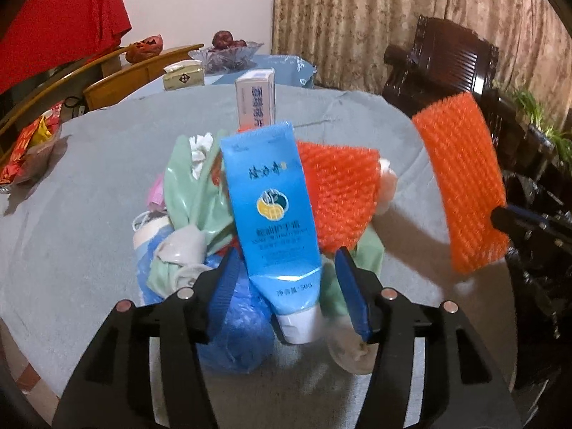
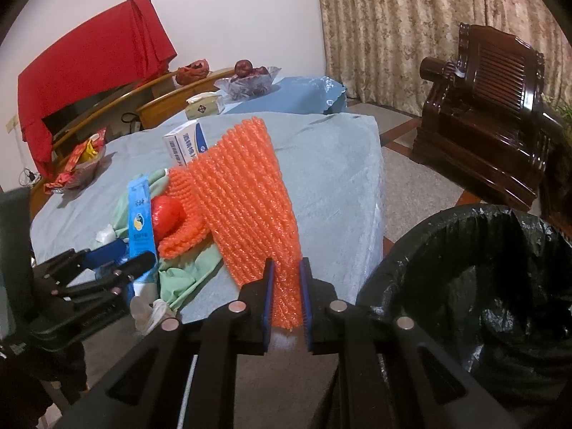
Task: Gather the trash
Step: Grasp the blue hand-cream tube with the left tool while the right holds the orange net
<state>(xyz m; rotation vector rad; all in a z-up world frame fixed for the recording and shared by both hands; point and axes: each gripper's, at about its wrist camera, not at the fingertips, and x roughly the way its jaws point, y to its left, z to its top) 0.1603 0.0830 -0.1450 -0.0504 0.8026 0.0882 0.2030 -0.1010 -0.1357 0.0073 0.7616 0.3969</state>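
**binwatcher:** So how far along is the trash run? The right tongs [image 2: 286, 286] are clamped tight on one orange foam net [image 2: 250, 193], squeezing its lower end between the blue pads. The net hangs over the table [image 2: 332, 178] edge, with the black-lined bin [image 2: 464, 286] sitting at about 4 o'clock from it in the right wrist view. From what shows of the bin's inside, he can't spot any trash in there yet, though most of it is dark

**tidy_tom:** Yeah, looks like early days to him. The pile on the table is still big: a second orange foam net [image 1: 339, 193], a blue tube [image 1: 271, 214], green plastic wrap [image 1: 193, 193], a blue bag [image 1: 236, 329], some white tissue [image 1: 200, 150] and a small box [image 1: 255, 100] up at 12 o'clock behind it all

**binwatcher:** And the left tongs [image 1: 286, 286]?

**tidy_tom:** About half open, straddling the cap end of the blue tube. The pads don't seem to press on it, there's a gap either side, so he'd say nothing is held there yet. The tube leans on the heap, cap toward the camera

**binwatcher:** So one net is on its way to the bin, the tube is probably next, and pretty much the whole heap is left
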